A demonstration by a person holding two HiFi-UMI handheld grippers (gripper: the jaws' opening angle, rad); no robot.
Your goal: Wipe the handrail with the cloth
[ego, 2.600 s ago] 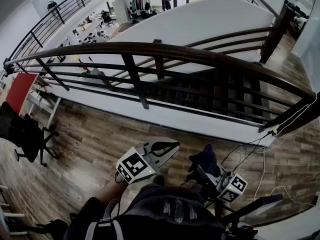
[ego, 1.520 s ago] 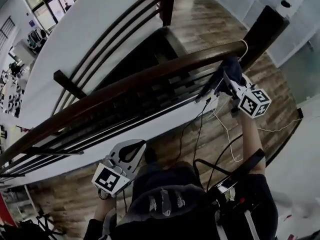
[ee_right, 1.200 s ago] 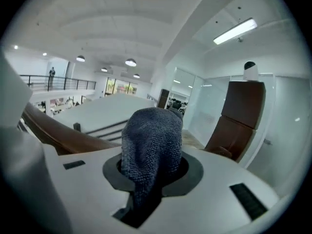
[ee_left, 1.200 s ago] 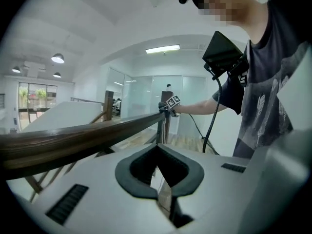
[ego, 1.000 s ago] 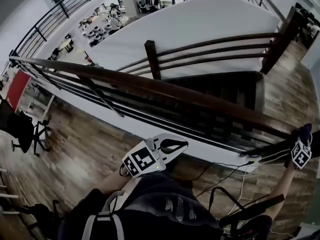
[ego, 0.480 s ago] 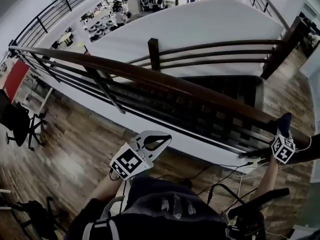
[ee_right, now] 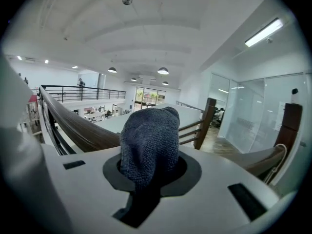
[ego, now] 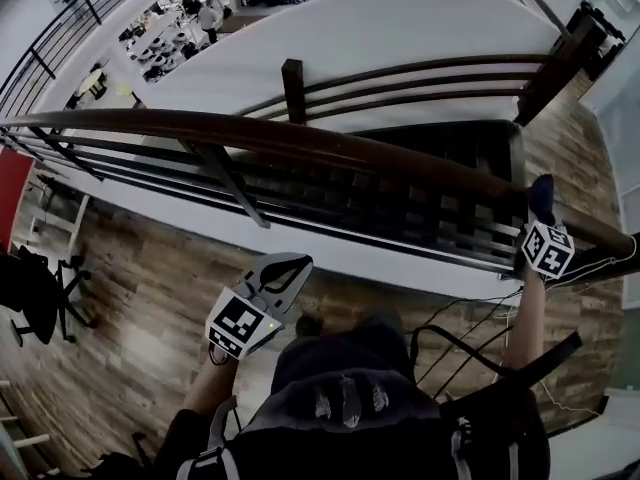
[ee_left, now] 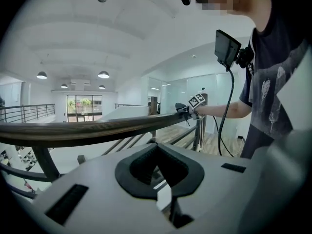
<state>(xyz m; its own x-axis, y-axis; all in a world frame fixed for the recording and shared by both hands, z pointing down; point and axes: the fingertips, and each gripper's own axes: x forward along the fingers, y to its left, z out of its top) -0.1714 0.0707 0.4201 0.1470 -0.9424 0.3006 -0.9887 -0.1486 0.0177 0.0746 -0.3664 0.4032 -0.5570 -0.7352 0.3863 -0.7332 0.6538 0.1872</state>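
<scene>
As hand-held gripper (ego: 540, 218) clamps cloth (ego: 541, 194), seemingly on handrail (ego: 300, 143)

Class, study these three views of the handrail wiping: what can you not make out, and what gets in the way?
Whether the cloth touches the handrail: right gripper view, the cloth's own bulk hides it; head view, too small.
Jaws of the right gripper: right gripper view, buried in cloth.
Handrail's left end: head view, cut off by the edge.
People in the distance: head view, too small.
</scene>
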